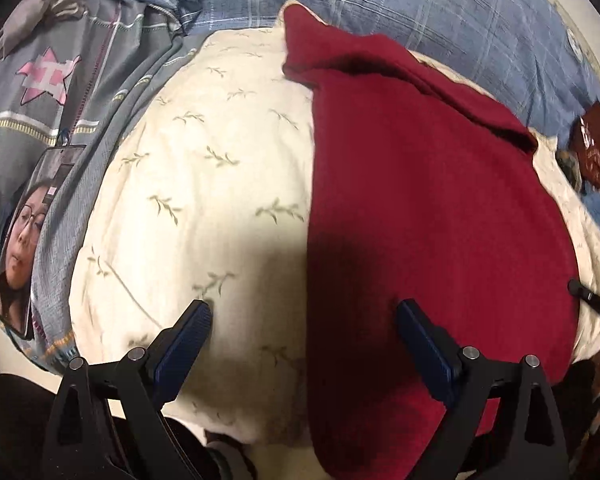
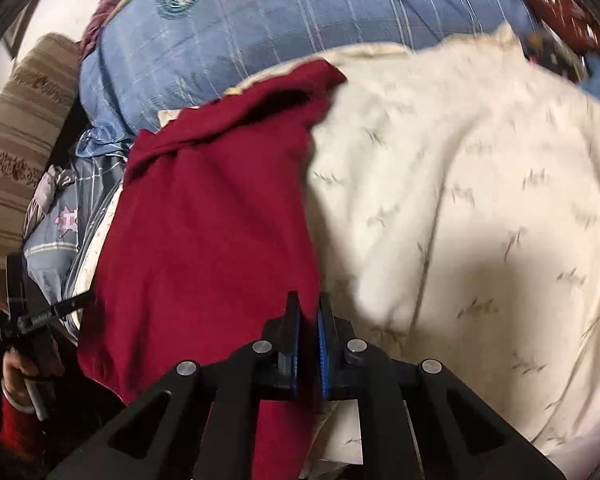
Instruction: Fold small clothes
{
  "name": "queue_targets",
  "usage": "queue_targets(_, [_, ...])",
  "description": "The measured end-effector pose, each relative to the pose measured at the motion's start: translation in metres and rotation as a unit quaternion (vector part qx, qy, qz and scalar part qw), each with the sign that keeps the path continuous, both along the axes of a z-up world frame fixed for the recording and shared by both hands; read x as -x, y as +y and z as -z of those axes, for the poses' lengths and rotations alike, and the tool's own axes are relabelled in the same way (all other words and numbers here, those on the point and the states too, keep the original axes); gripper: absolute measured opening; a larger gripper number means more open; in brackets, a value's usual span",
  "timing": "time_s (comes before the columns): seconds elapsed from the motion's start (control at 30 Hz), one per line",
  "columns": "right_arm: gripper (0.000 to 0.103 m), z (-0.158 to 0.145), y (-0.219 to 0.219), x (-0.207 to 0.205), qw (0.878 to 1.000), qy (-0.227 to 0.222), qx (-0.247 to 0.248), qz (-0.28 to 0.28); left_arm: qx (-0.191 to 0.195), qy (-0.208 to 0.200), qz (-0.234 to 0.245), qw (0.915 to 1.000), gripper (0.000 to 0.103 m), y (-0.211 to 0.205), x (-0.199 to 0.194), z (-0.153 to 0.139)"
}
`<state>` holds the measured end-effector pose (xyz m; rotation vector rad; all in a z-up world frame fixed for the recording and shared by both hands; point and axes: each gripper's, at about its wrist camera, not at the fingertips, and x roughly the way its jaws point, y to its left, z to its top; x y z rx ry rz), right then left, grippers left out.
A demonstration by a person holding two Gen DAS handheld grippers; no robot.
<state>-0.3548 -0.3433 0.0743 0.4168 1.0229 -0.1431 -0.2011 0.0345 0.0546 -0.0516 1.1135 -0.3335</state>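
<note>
1. Blue-padded fingers [image 1: 188, 332] of the left gripper [image 1: 304, 332] stand spread wide above the bedding, nothing between them.
2. Right gripper [image 2: 309, 320] has its fingers nearly together, pinching the red garment's [image 2: 204, 232] edge.
3. Red garment lies flat on the cream leaf-print quilt [image 1: 188, 168], below a blue plaid pillow [image 2: 300, 12].

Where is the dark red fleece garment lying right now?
The dark red fleece garment lies flat on the cream leaf-print quilt, right of centre in the left wrist view, below the blue checked bedding.
</note>
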Motion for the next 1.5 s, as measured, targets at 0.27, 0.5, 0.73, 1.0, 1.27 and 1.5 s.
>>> queue_targets(0.27, [0.073, -0.002, 0.010, 0.028, 0.999, 0.002, -0.018, -0.034, 0.004, 0.011, 0.012, 0.9999, 0.093, -0.004, 0.023, 0.009])
queue_targets(0.5, [0.030, 0.025, 0.043, 0.034, 0.997, 0.026, -0.010, -0.073, -0.023, -0.028, 0.024, 0.9990, 0.063, -0.014, 0.038, 0.009])
queue_targets(0.73, [0.007, 0.002, 0.034, 0.049, 0.995, -0.006, -0.059, -0.082, 0.023, -0.011, 0.059, 0.9980, 0.007, -0.004, 0.051, -0.003])
queue_targets(1.0, [0.030, 0.021, 0.045, 0.044, 0.991, 0.027, -0.078, -0.105, 0.025, 0.014, 0.022, 0.9993, 0.030, 0.010, 0.051, 0.007])
queue_targets(1.27, [0.013, 0.038, 0.059, 0.039, 0.987, 0.046, -0.085, -0.129, 0.025, -0.003, 0.029, 0.9992, 0.048, -0.006, 0.049, 0.010])
queue_targets(1.5, [0.010, 0.002, 0.073, 0.041, 0.987, -0.008, -0.056, -0.151, 0.052, -0.020, 0.050, 0.9972, 0.008, 0.002, 0.053, -0.019])
